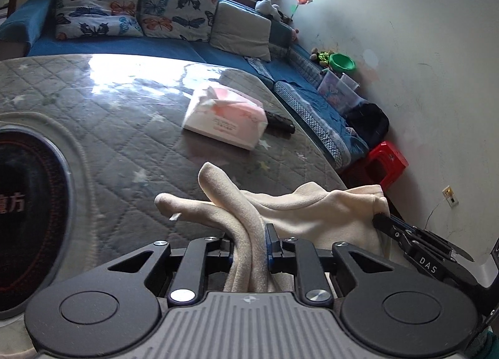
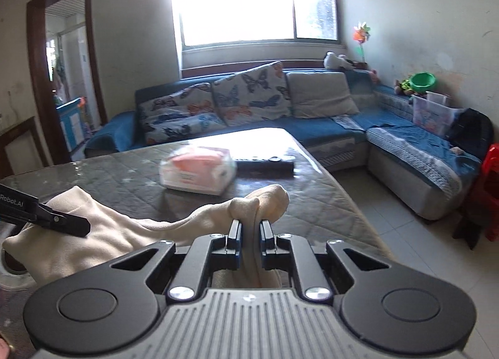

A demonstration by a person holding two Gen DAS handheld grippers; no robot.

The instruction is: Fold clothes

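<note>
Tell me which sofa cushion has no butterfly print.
The plain grey cushion, rightmost of the three against the sofa back. The two cushions left of it carry butterflies.

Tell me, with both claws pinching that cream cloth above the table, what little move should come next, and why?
Probably lower both together and lay the cloth flat on the table. The left gripper and right gripper each pinch a bunched edge, and the cloth sags between them, unfolded. The tissue pack lies farther off, leaving bare table nearer.

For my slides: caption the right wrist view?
Right gripper and left gripper hold a cream garment over the quilted table.
</note>
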